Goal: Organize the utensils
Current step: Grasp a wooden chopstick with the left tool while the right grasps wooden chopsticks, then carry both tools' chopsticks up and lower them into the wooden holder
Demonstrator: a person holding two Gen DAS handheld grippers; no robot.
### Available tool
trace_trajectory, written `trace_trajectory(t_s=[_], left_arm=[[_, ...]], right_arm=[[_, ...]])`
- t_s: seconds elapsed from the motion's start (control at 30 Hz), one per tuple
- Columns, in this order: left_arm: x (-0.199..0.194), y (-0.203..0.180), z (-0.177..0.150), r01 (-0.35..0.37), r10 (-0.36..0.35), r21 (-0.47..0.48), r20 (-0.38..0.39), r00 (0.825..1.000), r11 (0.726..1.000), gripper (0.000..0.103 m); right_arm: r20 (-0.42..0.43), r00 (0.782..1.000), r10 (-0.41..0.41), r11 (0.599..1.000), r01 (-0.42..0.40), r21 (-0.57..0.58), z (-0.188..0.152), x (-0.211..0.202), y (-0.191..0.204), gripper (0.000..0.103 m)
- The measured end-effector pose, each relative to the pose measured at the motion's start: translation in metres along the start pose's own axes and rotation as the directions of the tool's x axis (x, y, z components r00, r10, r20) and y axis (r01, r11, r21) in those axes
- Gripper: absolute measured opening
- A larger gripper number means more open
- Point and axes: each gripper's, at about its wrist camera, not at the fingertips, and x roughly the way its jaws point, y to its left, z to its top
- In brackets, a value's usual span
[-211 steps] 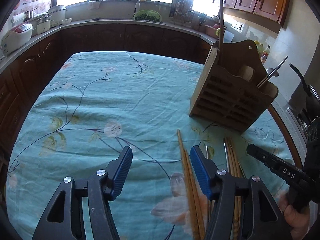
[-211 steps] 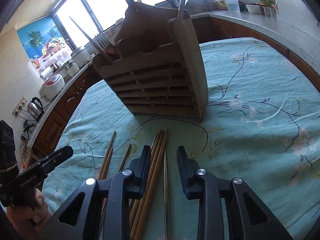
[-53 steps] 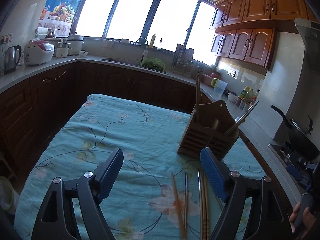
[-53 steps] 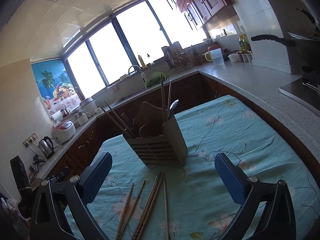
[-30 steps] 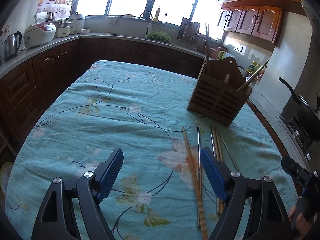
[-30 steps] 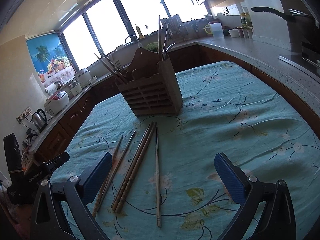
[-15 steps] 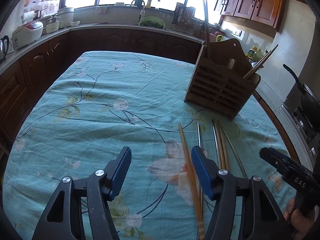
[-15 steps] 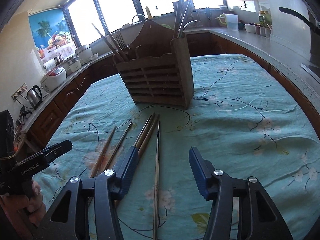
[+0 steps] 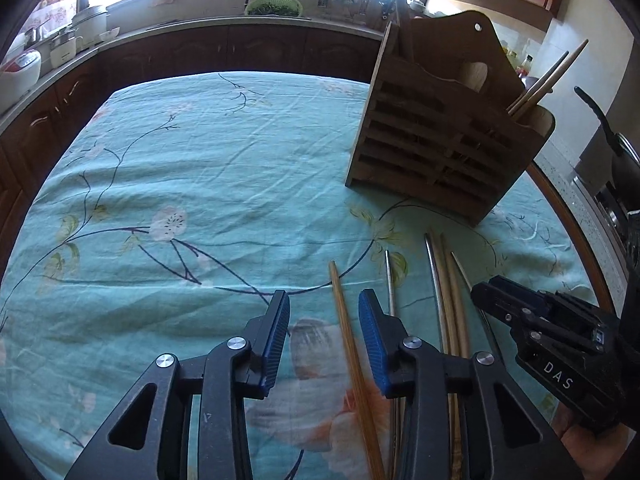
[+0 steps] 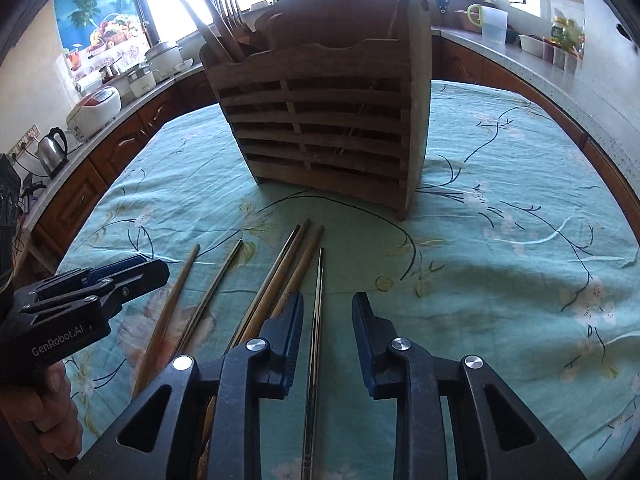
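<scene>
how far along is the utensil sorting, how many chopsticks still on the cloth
Partly done: the wooden holder already holds a fork and several sticks. In hand: nothing gripped; the left gripper straddles a wooden chopstick, the right gripper a metal chopstick, jaws closing. Left: about six on the cloth.

Both the left claw point(image 9: 324, 312) and right claw point(image 10: 327, 314) point downward, jaws just closing partway.

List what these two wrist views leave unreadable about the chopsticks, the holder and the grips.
- Wooden chopstick between the left gripper jaws: near end cut off by the left view's bottom edge.
- Metal chopstick between the right gripper jaws: pad contact unclear.
- Wooden holder: slatted front hides the compartments' contents.
- Chopsticks' near ends: hidden under the gripper bodies.
</scene>
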Motion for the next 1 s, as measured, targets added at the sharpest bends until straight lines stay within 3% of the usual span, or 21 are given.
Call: trace_trajectory(t_s=[0.07, 0.23, 0.37, 0.47, 0.73, 1.0], left_arm=[[0.013, -0.003, 0.002, -0.011, 0.012, 0.018, -0.033, 0.999, 1.000, 0.032], [0.022, -0.016, 0.003, -0.064, 0.066, 0.077, -0.017, 0.998, 0.995, 0.031], [0.024, -0.021, 0.002, -0.097, 0.097, 0.103, 0.002, 0.995, 0.990, 0.018], [0.024, -0.023, 0.000, -0.078, 0.078, 0.103, 0.005, 0.997, 0.992, 0.006], [0.006, -0.008, -0.011, 0.024, -0.024, 0.019, 0.003, 1.000, 1.000, 0.003], [-0.061, 0.009, -0.032, 0.142, -0.136, -0.073, 0.086, 0.987, 0.987, 0.003]], right_arm=[[-0.018, 1.000, -0.007, 1.000, 0.007, -0.009, 0.004, 0.006, 0.001, 0.022], [-0.026, 0.999, -0.034, 0.998, 0.032, -0.055, 0.010, 0.014, 0.008, 0.022], [-0.014, 0.997, -0.070, 0.993, 0.069, -0.094, 0.011, 0.017, 0.013, 0.015], [-0.011, 0.998, -0.069, 0.992, 0.067, -0.105, 0.012, 0.018, 0.016, 0.006], [0.001, 1.000, 0.017, 1.000, -0.017, -0.001, 0.005, -0.001, 0.000, 0.004], [0.127, 0.987, 0.095, 0.992, -0.105, 0.076, -0.002, -0.068, -0.009, 0.004]])
